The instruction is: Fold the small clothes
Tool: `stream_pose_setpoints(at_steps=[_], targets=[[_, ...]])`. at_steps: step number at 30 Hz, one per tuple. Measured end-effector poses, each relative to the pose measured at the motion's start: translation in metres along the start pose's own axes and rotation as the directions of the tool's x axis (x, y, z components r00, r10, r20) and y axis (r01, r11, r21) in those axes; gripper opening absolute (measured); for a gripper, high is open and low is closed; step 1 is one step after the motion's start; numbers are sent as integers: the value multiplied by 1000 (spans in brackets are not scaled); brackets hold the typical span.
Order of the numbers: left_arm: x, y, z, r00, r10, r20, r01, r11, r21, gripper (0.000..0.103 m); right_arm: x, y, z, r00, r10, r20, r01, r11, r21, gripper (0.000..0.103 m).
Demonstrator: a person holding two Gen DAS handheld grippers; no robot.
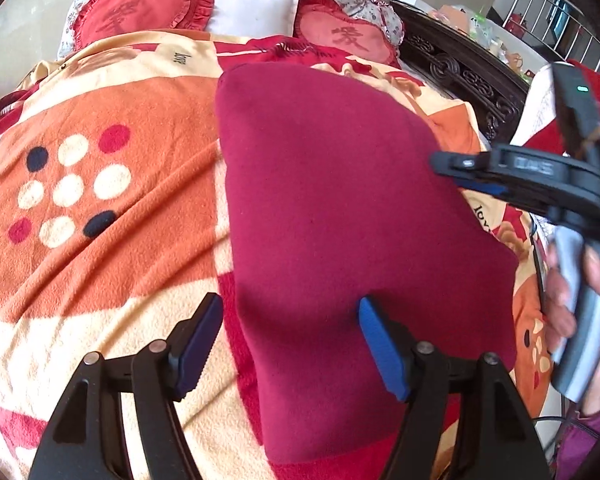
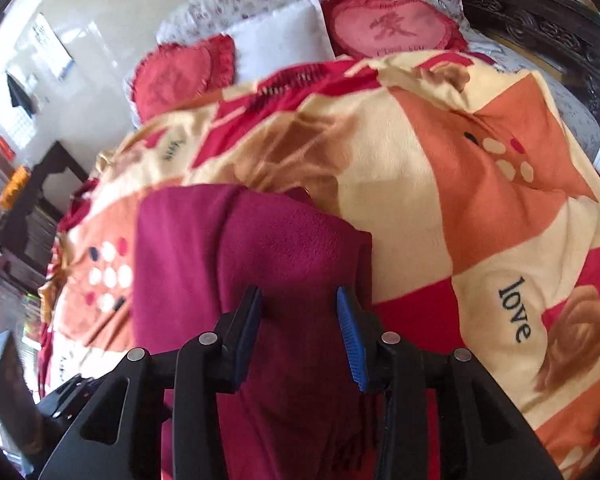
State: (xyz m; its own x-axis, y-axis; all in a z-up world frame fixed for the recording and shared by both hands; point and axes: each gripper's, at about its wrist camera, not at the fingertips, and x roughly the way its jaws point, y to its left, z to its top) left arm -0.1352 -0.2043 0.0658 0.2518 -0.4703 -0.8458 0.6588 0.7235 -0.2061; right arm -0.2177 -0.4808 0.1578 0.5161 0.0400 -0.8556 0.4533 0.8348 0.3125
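One garment is in work: a maroon cloth (image 1: 340, 208) lying flat on the patterned blanket (image 1: 100, 208), already folded into a compact, smooth-edged block. Judged from this, at least one fold is complete; whether a further fold is intended cannot be determined.

Left gripper (image 1: 292, 344): jaws wide, nothing clamped. The near left edge of the cloth lies beneath the gap between the pads, with the bulk of the cloth ahead and to the right.

Right gripper (image 2: 300, 336): jaws moderately apart, pads not pressing fabric. The cloth lies directly below and ahead of the fingertips, extending to the left; its right edge lies just beyond the right pad. In the left wrist view this gripper hovers over the right edge of the cloth, with a hand (image 1: 568, 292) on its grip.

Surface: a bed covered by the soft orange, cream and red blanket. Beyond both grippers: two heart-shaped red cushions (image 1: 140, 12) flanking a white pillow (image 1: 256, 10), a dark carved headboard (image 1: 468, 72), and pale walls.
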Motion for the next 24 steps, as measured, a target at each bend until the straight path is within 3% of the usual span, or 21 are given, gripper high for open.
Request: stream_pose_setpoints(at_steps=[2,3,4,9,15,18,19,21,24], targets=[[2,-2,1,1000,3,1,-3,1000,9,75,8,-10,-4,1000,25,1,-25,998,51,20],[3,-3,2,1000,4,0,-4,1000,13,75,9,-15,-5,998,63,9,-63,995,74,14],[4,-3,2,1000,3,-2,-3,1000,16,76,9,-18,-7,996,88,26,-90,992,85,0],[11,-4,2,1000,-6,-6,6,1000,14,80,0,-37,-16,991,111,78,-119,988,102,0],[15,-10,3,1000,1,-14,-1,1000,19,80,3,-29,-19,996,46,70,-51,997,58,0],[16,-12,4,1000,9,-12,-8,1000,28,80,-16,-29,-18,993,17,120,-28,995,91,1],[16,-13,4,1000,10,-12,-9,1000,29,81,-24,-26,-18,989,14,146,-28,995,97,7],[17,-12,3,1000,11,-12,-11,1000,28,81,-37,-17,-18,980,53,192,-67,995,70,10],[18,-12,4,1000,10,-12,-10,1000,25,83,-39,4,-16,974,124,189,-121,992,-27,10]])
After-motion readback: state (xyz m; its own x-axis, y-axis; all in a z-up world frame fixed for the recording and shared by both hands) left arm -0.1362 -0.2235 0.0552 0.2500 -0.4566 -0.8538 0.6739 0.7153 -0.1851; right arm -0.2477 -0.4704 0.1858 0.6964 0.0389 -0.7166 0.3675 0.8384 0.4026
